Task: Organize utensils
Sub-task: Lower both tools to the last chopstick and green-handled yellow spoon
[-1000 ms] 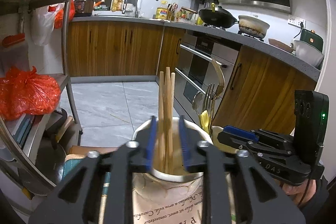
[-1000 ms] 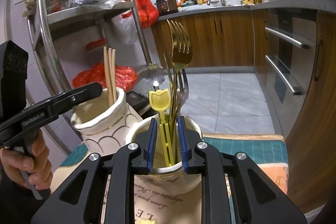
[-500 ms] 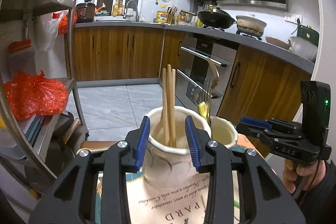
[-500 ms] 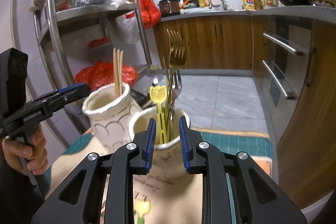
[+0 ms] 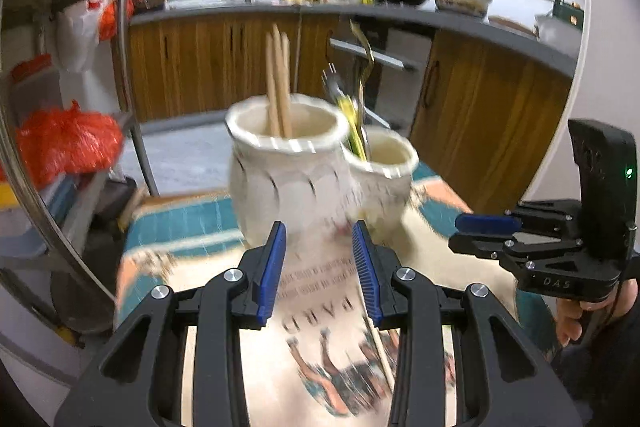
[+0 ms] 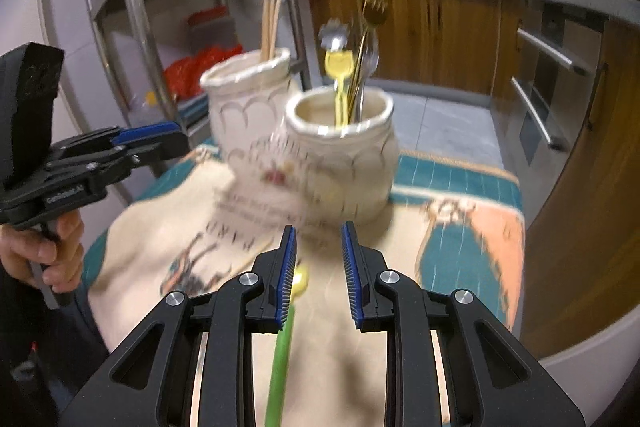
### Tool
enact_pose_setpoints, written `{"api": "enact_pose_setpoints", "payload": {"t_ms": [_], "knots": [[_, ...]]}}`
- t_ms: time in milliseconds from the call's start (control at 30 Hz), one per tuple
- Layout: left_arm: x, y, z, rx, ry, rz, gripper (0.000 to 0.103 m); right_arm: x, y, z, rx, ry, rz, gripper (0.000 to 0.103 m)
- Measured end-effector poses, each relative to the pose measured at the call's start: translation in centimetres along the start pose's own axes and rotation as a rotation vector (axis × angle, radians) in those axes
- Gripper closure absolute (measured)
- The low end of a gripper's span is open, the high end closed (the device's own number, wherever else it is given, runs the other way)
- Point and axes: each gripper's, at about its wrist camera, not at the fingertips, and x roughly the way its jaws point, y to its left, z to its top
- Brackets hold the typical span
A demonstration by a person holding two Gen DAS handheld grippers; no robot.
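Note:
Two cream ceramic jars stand on a printed cloth. The taller jar (image 5: 286, 171) (image 6: 250, 99) holds wooden chopsticks (image 5: 277, 79) (image 6: 270, 27). The shorter jar (image 6: 342, 155) (image 5: 380, 179) holds a yellow utensil (image 6: 339, 83), a gold fork (image 6: 372, 11) and a silver fork. My left gripper (image 5: 319, 267) is open and empty, in front of the taller jar. My right gripper (image 6: 319, 267) is open and empty, in front of the shorter jar. A green-handled utensil (image 6: 280, 355) lies on the cloth under its left finger. A loose chopstick (image 5: 380, 351) lies on the cloth.
The cloth (image 6: 460, 247) covers a small table; its far edge drops to the tiled floor (image 6: 448, 123). A steel shelf rack (image 6: 132, 11) with red bags stands at the left. Wooden cabinets and an oven (image 6: 540, 99) run along the right.
Both grippers have let go of the utensils, opened and pulled back and down from the jars. The chopsticks and the yellow utensil stay in their jars.

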Motion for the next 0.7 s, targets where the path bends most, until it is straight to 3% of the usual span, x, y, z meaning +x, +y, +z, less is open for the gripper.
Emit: {"api": "enact_pose_setpoints", "payload": {"t_ms": [300,500,700], "knots": [[2.9,-3.0,-3.5,0.051,0.179,-0.058,0.068,0.1,1.8,-2.4,-0.046,0.105,0.037,0.075],[4.3,-4.5,-5.3,0.117,0.267,-0.051,0.069,0.7,2.9,-3.1,-0.078,0.173,0.046,0.075],[4.7,-4.2,-5.7,0.156,0.31,-0.017,0.092,2.5,3.0,-2.9,-0.102,0.264,0.048,0.075]]}}
